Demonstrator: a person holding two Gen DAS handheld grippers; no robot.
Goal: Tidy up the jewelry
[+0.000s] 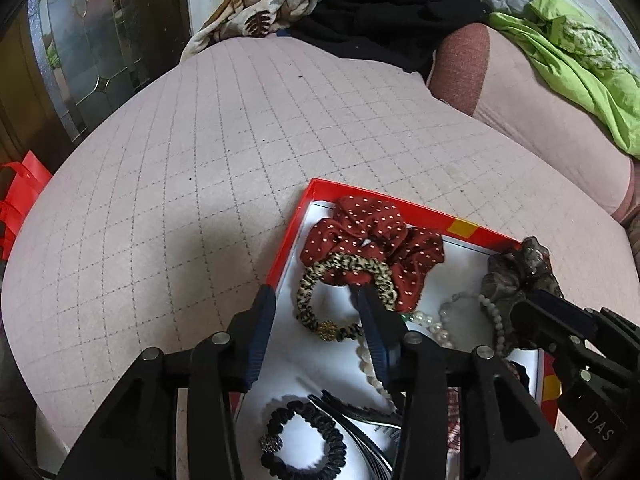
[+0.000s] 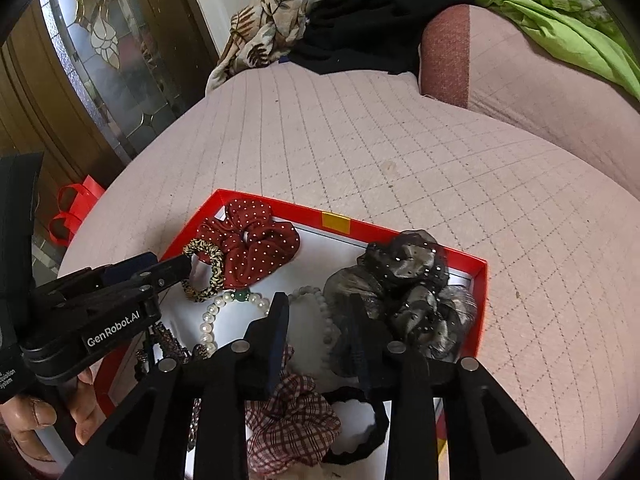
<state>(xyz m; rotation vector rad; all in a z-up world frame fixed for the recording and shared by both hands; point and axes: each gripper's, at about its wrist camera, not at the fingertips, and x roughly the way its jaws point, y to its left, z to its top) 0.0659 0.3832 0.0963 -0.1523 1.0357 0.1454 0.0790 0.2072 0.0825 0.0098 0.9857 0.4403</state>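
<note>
Red box (image 2: 400, 236) holds scrunchies, pearls (image 2: 224, 312); both my tongs (image 1: 316, 308) (image 2: 320, 312) spread, empty. Sorting; next, pick one.

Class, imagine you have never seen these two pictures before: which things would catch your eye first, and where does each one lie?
The red box on the quilted pink cushion stands out first, crowded with hair ties and beads. In its far left corner lies a dark red polka-dot scrunchie; a shiny grey-black scrunchie fills the far right corner. A bright green cloth lies at the upper right.
</note>
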